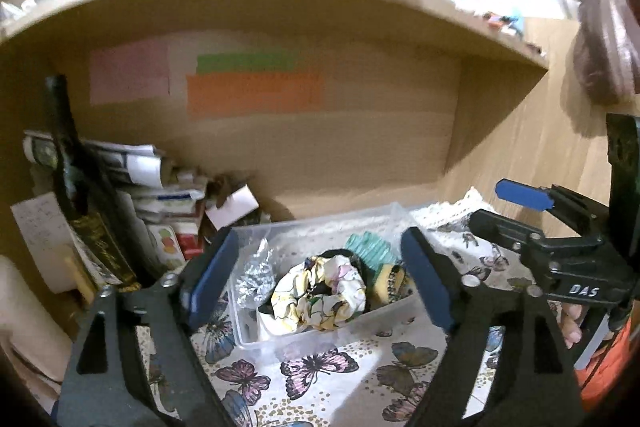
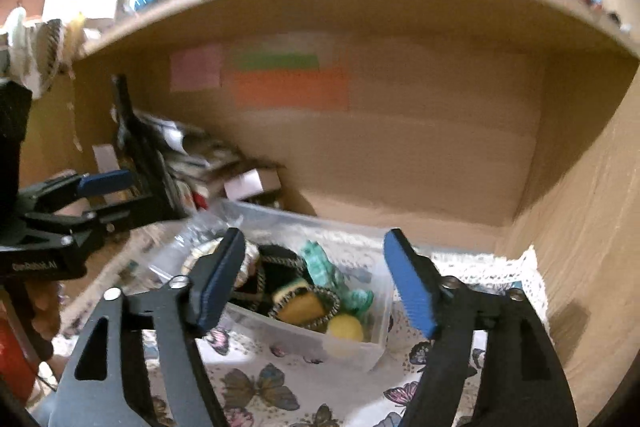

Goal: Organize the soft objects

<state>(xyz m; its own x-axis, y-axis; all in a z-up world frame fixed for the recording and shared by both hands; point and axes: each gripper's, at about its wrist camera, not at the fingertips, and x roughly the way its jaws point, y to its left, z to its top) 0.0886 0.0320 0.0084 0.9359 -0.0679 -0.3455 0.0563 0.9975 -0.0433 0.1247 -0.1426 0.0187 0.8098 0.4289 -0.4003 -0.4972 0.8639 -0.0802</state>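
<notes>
A clear plastic box (image 1: 384,315) sits on a butterfly-print cloth (image 1: 320,383) inside a wooden shelf bay. It holds a floral scrunchie (image 1: 320,291), a teal scrunchie (image 1: 370,249), a silvery scrunchie (image 1: 256,277) and yellow-and-black pieces (image 1: 394,283). My left gripper (image 1: 320,279) is open and empty, its fingers either side of the box. My right gripper (image 2: 316,281) is open and empty over the same box (image 2: 356,347), above the teal scrunchie (image 2: 332,275) and yellow pieces (image 2: 304,307). Each gripper shows in the other's view, the right one (image 1: 520,203) and the left one (image 2: 100,195).
A dark bottle (image 1: 76,187) and a stack of papers and small cartons (image 1: 160,187) fill the shelf's left side. Coloured sticky notes (image 1: 256,91) are on the back panel. A lace mat (image 2: 500,271) lies right of the box, near the shelf's side wall (image 2: 580,207).
</notes>
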